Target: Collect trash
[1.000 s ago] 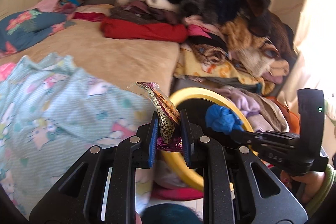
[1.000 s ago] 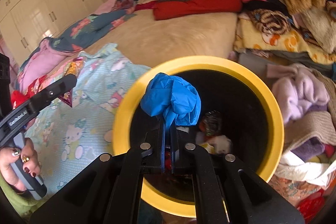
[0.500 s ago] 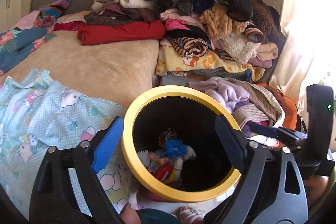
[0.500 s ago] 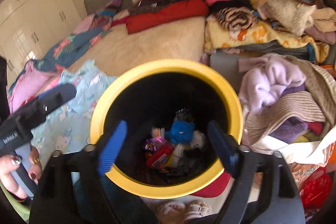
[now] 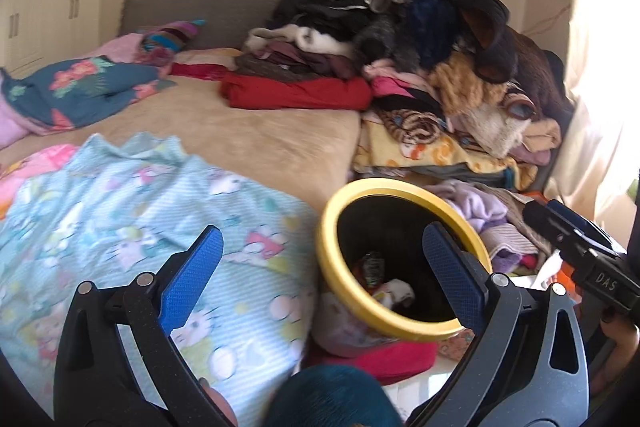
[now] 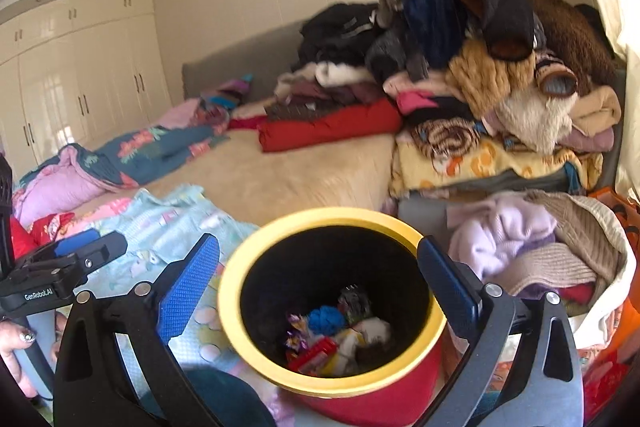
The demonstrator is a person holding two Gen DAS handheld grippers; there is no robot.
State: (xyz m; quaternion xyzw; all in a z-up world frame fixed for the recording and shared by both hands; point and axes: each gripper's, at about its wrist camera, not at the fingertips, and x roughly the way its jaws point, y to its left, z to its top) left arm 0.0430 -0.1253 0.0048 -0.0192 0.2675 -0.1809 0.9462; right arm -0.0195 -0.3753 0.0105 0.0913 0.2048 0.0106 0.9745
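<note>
Jaws of both the left gripper (image 5: pixel 322 259) and right gripper (image 6: pixel 318 269) are opening wide, empty, above the yellow-rimmed round bin (image 6: pixel 256 359); best lift clear before seeking more trash.

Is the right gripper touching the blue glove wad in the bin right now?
Apart. The right wrist view shows the right gripper with jaws opening, empty, above the yellow-rimmed bin, while the blue wad lies at the bottom among wrappers.

Left tool (image 5: pixel 322 269) jaws opening, wide apart, nothing between the blue pads, angled downward. Right tool (image 6: pixel 318 277) likewise opening, empty, tilted down. A hand (image 6: pixel 18 351) grips the left tool's handle.
</note>
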